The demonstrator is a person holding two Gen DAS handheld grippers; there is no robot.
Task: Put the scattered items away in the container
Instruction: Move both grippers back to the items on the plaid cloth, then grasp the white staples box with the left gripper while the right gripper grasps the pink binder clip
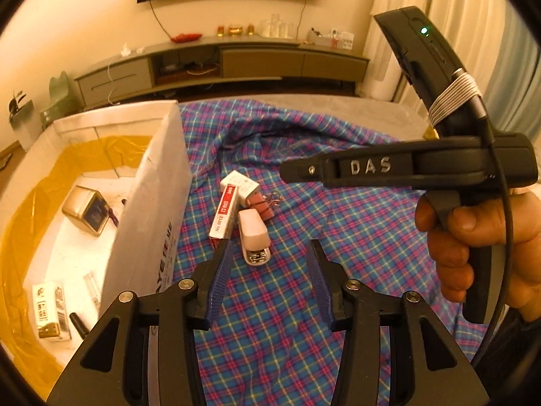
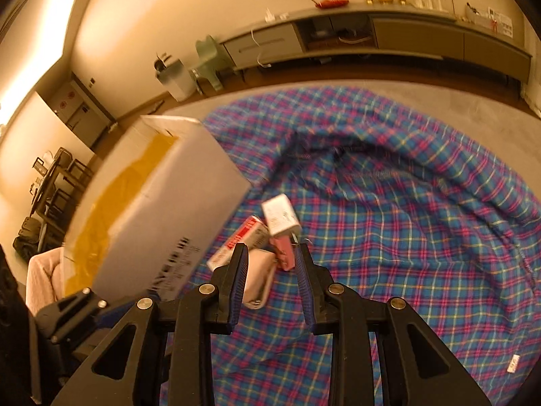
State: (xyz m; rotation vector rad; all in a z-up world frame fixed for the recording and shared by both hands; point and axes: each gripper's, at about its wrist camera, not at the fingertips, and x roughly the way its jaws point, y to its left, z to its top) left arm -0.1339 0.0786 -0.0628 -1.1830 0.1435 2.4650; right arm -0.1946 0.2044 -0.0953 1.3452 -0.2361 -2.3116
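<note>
Nearest the left wrist camera, the left gripper (image 1: 268,253) hangs with its blue pads spread wide and nothing between them, over the plaid cloth (image 1: 338,237); the right gripper (image 2: 270,264) likewise has its jaws apart and empty, poised just above the stapler (image 2: 258,280). Just beyond lies the small pile on the cloth: the stapler (image 1: 254,237), a red-and-white staple box (image 1: 225,213), a white box (image 1: 243,184) and a pink binder clip (image 1: 262,204), all touching or overlapping. To their left stands the white cardboard box (image 1: 148,209) lined with yellow plastic, already holding a gold tin (image 1: 86,215) and a small carton (image 1: 50,309).
</note>
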